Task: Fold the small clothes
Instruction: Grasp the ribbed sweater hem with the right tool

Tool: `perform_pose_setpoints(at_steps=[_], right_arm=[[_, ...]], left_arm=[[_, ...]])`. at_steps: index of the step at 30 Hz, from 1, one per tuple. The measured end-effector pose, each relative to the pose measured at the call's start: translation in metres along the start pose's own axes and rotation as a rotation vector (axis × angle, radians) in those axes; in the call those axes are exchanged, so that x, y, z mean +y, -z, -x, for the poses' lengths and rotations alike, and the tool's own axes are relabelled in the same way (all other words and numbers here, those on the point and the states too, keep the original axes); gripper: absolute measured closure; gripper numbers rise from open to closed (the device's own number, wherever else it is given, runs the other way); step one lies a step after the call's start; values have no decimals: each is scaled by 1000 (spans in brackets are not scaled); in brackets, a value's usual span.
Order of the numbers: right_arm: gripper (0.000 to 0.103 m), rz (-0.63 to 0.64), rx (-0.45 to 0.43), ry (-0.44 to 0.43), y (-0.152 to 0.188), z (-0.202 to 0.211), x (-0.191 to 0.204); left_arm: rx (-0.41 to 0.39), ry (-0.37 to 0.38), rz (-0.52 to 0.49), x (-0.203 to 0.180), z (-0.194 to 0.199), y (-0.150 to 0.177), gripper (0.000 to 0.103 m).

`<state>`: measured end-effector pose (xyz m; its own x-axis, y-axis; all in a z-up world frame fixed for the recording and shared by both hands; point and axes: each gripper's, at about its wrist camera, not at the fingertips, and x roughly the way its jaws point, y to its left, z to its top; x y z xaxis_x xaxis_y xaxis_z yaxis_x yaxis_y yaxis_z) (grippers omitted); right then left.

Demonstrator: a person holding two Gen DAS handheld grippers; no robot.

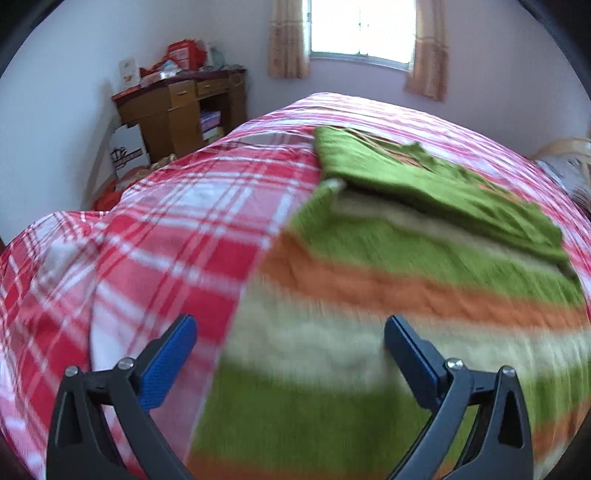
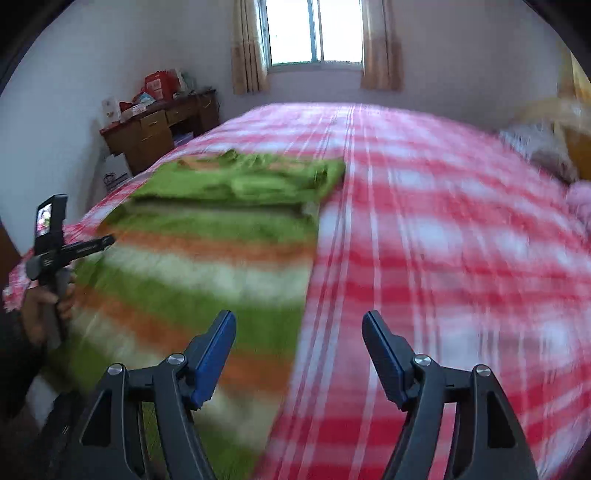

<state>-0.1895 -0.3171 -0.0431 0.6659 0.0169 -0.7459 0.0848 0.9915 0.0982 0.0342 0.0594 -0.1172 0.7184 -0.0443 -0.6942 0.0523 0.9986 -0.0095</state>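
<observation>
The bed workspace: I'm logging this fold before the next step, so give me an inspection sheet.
Surface: bed with red plaid cover, wrinkled at the near left edge.
Job's things: striped garment in green, orange and cream, spread flat; its far part is folded over on top.
Clutter: nothing seen on the cover beside the garment.
Grippers: left gripper open above the garment's edge, nothing between its jaws; right gripper open, empty, over the garment's right edge.
Cables: nothing seen.
Surroundings: wooden desk piled with packages, curtained window, pillows at right.
</observation>
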Motion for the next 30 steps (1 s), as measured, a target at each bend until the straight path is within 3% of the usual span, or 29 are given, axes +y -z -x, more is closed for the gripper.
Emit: perform_pose_setpoints(at_steps=[2,7,10,12,15,18,24,27,30], right_arm=[[32,5,52,-10,23,0,5],[45,-12,135,-71,60,-5,18],[45,-23,159,-93,74,-15,27],[54,-46,176,-125,82,-21,33],[57,-23,209,-162,83,-21,46],[73,-51,250,-241,86,-21,53],[74,-177,267,-268,93,-34,41],[97,-173,274,-261,92,-32,38],[97,-208,275,-334,87,-28,32]], left_arm=[[-9,10,-23,2,17,18,0],[-28,22,-85,10,52,37,0],[-63,19,-58,21,68,36,0],[-71,17,-37,27,72,34,0],[-93,14,-20,37,83,32,0],[-139,24,-12,45,97,29,0],[-164,23,-2,54,105,27,0],[-162,23,5,59,106,27,0],[-162,28,16,65,106,23,0]])
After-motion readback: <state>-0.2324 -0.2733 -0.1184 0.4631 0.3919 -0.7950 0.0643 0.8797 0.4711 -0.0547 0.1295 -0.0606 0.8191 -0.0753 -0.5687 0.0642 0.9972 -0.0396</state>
